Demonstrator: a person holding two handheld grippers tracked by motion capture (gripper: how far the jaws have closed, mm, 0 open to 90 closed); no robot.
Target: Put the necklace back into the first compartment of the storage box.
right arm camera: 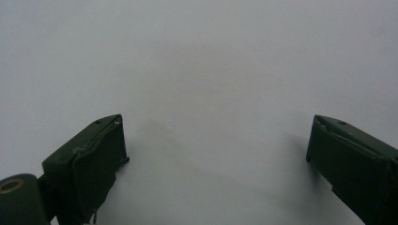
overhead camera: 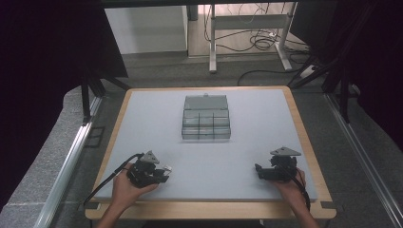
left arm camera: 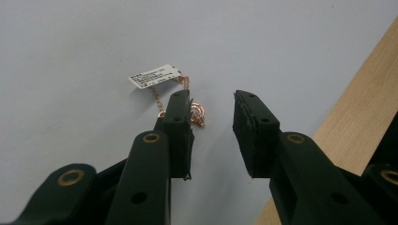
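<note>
A thin rose-gold chain with a white paper tag lies on the grey mat, partly behind one jaw of my left gripper. That gripper is open, low over the mat, with nothing between its jaws. In the high view the left gripper sits at the near left and the tag shows as a white speck at its tip. My right gripper rests at the near right, jaws wide open over bare mat. A clear plastic compartment box with its lid raised stands mid-table.
The grey mat covers a wooden table whose edge runs close beside the left gripper. Black frame legs and rails flank the table. A white desk frame and cables stand on the floor beyond.
</note>
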